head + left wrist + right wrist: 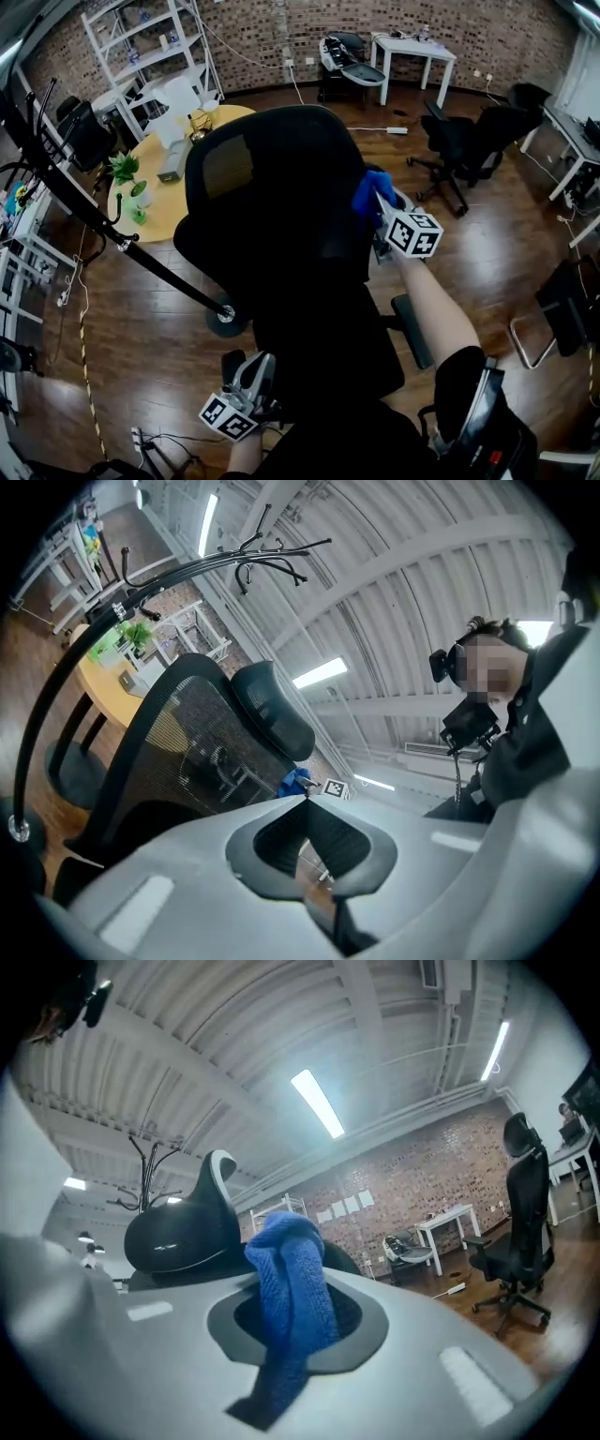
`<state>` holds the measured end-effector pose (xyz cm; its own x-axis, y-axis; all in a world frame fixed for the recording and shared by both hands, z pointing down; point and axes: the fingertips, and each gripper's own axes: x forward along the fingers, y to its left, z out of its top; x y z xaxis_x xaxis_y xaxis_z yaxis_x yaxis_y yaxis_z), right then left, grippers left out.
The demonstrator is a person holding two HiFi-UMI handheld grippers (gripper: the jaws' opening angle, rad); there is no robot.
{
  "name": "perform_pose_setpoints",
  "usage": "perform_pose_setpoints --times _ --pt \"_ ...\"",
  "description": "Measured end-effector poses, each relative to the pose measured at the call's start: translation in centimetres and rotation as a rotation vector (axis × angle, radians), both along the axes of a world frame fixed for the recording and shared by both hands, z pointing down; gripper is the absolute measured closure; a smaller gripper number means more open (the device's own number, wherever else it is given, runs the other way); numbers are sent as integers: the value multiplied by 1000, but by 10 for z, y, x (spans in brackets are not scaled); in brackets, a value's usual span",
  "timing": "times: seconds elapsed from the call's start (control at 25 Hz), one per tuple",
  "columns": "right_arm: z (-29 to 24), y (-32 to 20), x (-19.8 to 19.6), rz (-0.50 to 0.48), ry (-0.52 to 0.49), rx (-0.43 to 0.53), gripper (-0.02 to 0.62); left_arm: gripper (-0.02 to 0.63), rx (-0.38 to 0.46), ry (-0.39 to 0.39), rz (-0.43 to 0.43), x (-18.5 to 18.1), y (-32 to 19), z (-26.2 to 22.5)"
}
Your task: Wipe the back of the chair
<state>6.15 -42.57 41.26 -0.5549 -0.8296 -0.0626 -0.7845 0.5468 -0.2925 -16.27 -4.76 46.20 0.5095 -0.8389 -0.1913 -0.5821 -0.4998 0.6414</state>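
A black office chair (281,216) with a mesh back fills the middle of the head view, seen from behind and above. My right gripper (375,204) is at the back's right edge, shut on a blue cloth (371,190) that touches the chair. In the right gripper view the blue cloth (291,1288) hangs bunched between the jaws of my right gripper (295,1274), with the chair's black headrest (183,1227) just beyond. My left gripper (257,370) is low beside the seat, away from the back. Its jaws are shut and hold nothing (307,803). The left gripper view shows the mesh back (178,733) and the distant blue cloth (295,782).
A round yellow table (173,206) with a plant stands left of the chair. A black coat stand (112,234) leans across the left side. Other office chairs (469,141), a white table (412,52) and a white shelf (150,47) line the brick wall.
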Motion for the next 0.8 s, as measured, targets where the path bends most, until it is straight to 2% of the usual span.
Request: perform_pose_setpoints --times 0.08,0.16,0.4,0.56,0.68,0.8 --pt "3 17 -15 -39 -19 14 557 617 0 -1 -12 -2 2 1" --pt "17 44 -49 -121 -7 21 557 617 -4 -3 -31 -8 6 2" --pt "70 132 -214 -490 101 -12 557 617 -28 8 -146 -37 29 7" --pt "81 173 -317 -687 92 -21 557 617 -45 0 -220 -51 49 10" --pt "85 186 -375 -749 106 -38 557 617 -55 4 -272 -62 64 11" --pt "96 185 -409 -756 143 -74 557 617 -65 -9 -315 -75 77 9"
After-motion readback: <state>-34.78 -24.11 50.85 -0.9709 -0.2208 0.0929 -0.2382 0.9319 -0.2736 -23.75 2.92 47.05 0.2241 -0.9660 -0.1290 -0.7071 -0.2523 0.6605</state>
